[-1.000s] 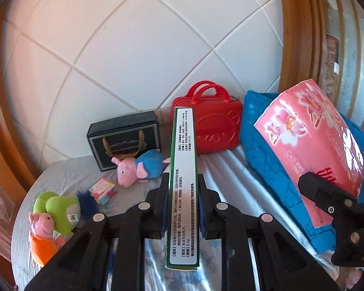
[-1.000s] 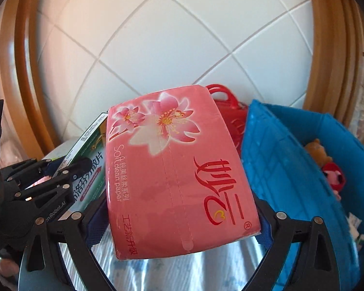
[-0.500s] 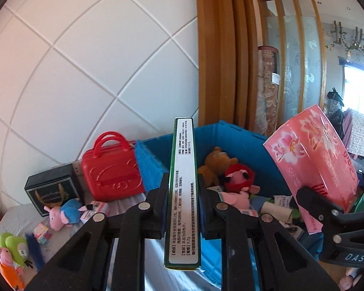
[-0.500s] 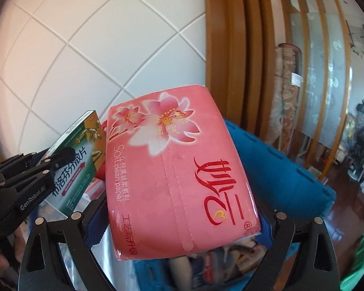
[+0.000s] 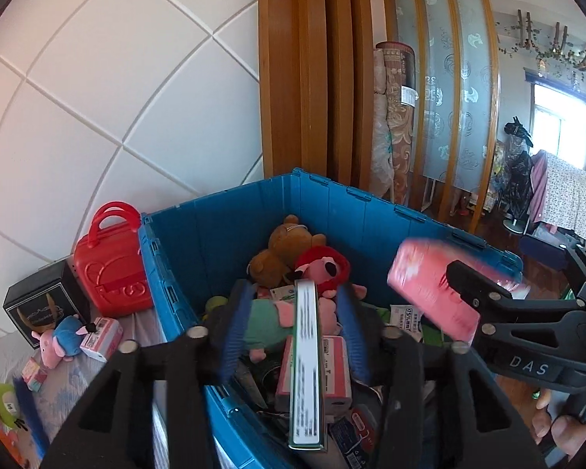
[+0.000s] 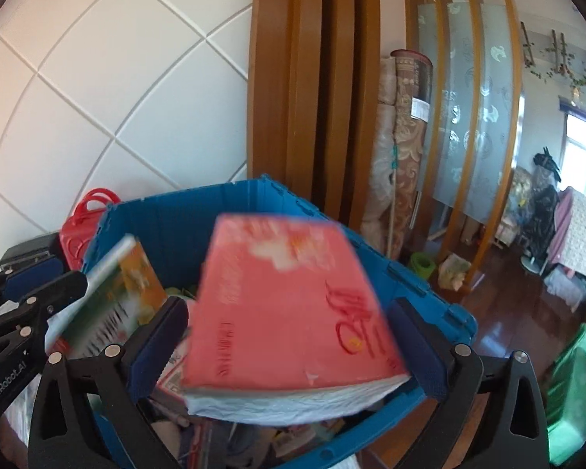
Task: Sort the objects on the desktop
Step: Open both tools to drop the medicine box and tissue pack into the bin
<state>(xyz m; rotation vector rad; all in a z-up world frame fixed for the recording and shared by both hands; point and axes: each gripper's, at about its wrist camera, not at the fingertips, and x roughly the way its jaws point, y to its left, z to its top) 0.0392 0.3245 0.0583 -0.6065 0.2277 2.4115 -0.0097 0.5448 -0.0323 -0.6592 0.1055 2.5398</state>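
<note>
Both claws hang over the blue crate, already crowded with plush toys and small boxes, most likely because this is where the desktop objects are collected. The left claw is spread wide, and the green medicine box stands blurred between its pads, touching neither, apparently released. The right claw is wide too, its pink tissue pack loose and blurred above the crate.

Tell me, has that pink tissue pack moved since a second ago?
Yes. The pink tissue pack has travelled from beside the blue bin to above its inside, and the fingers now stand apart from it.
</note>
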